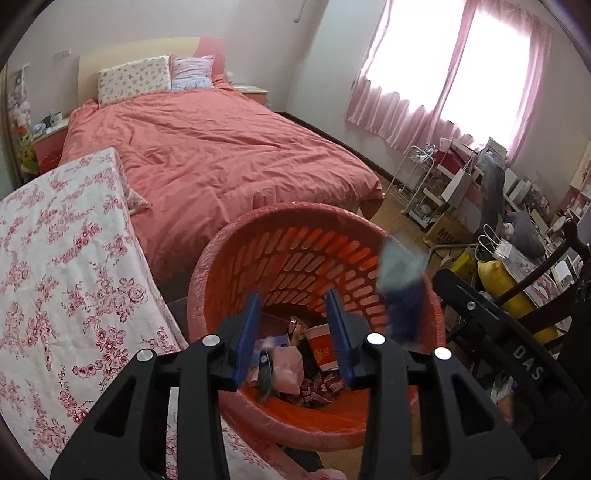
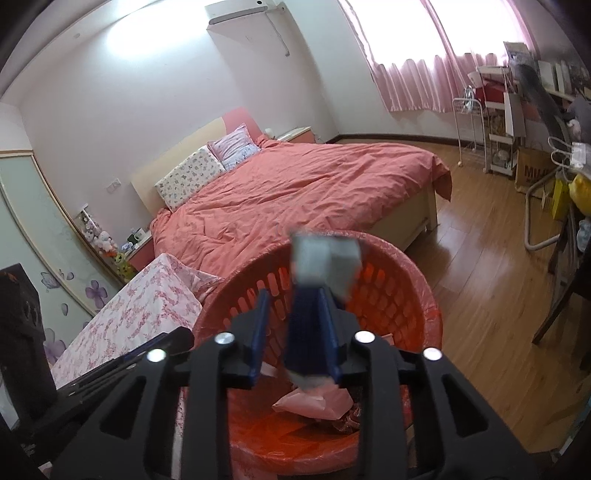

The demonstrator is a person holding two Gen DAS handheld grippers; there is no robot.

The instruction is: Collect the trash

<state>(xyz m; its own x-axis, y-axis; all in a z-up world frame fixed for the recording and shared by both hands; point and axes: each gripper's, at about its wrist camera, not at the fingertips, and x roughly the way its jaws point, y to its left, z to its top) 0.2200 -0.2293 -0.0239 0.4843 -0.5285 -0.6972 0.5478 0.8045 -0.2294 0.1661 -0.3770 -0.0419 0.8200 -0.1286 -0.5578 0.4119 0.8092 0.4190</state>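
Both hand-held grippers sit over the red bin (image 1: pixel 258 258), next to the bed (image 1: pixel 221 155).

Left hand-held gripper (image 1: pixel 295 332): jaws apart, nothing between them. Its view looks straight down into the bin: red cup (image 1: pixel 322 347), pink bag (image 1: pixel 286 369), small wrappers (image 1: pixel 317 387) at the bottom.

Right hand-held gripper (image 2: pixel 295 328): jaws apart, blurred blue-and-white packet (image 2: pixel 317 295) between them, lying against the right finger; cannot tell if it's gripped or loose. The left view shows the same packet above the bin's right rim.

Only the right view shows the wood floor (image 2: pixel 480 277) beyond the bin and the AC unit (image 2: pixel 240 11).
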